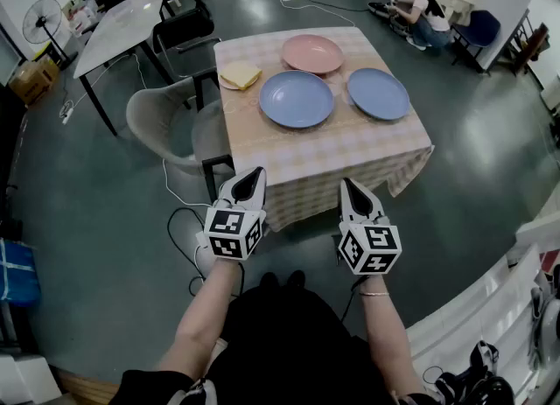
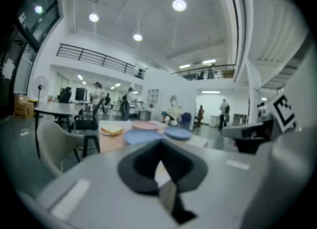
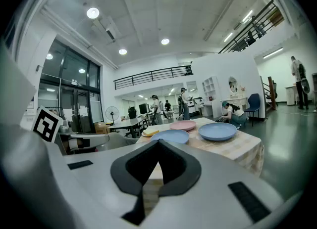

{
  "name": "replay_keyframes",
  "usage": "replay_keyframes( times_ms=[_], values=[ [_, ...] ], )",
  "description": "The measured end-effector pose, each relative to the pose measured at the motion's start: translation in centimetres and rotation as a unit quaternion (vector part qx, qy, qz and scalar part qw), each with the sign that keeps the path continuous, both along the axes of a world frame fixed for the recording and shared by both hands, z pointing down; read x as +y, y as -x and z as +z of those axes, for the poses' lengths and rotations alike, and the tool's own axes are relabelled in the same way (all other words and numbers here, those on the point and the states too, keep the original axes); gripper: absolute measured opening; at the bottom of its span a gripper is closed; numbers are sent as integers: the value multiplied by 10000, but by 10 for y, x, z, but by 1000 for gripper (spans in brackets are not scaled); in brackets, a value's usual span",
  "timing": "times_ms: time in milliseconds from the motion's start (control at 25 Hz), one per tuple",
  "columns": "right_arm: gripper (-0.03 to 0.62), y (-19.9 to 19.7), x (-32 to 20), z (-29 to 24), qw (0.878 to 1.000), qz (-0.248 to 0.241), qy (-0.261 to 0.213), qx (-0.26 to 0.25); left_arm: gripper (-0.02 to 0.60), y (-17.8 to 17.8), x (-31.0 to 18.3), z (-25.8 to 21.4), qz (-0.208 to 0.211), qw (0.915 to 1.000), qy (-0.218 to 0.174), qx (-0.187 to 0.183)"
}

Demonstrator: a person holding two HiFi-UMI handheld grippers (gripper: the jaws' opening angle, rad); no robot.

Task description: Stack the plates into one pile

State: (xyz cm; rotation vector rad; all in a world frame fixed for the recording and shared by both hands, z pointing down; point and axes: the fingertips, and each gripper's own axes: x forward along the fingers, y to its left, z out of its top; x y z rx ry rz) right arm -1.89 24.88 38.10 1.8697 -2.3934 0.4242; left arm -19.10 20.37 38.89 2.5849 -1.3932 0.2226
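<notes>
A small table with a checked cloth (image 1: 332, 163) carries a large blue plate (image 1: 297, 98), a second blue plate (image 1: 378, 94), a pink plate (image 1: 312, 53) and a yellow plate (image 1: 240, 74). The same plates show in the left gripper view as blue plate (image 2: 143, 136) and pink plate (image 2: 144, 125), and in the right gripper view as blue plate (image 3: 218, 131) and pink plate (image 3: 183, 125). My left gripper (image 1: 255, 171) and right gripper (image 1: 348, 184) hang short of the table's near edge, both shut and empty.
A grey chair (image 1: 166, 123) stands at the table's left side. A long white table (image 1: 122, 23) with a black chair lies further left. A person crouches on the floor beyond the table (image 1: 420, 11). Cables run over the floor near my feet.
</notes>
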Motion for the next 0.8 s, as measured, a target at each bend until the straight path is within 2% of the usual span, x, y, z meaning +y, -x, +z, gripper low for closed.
replay_keyframes(
  times_ms=[320,800],
  values=[
    [5,-2,-10,3,10000,-42,-64,-62,8,-7,-10,5,8,10000,-3,-26],
    [5,-11,-20,-4,9996,-34,-153,-255,9,-3,-20,4,-233,9997,46,-67]
  ],
)
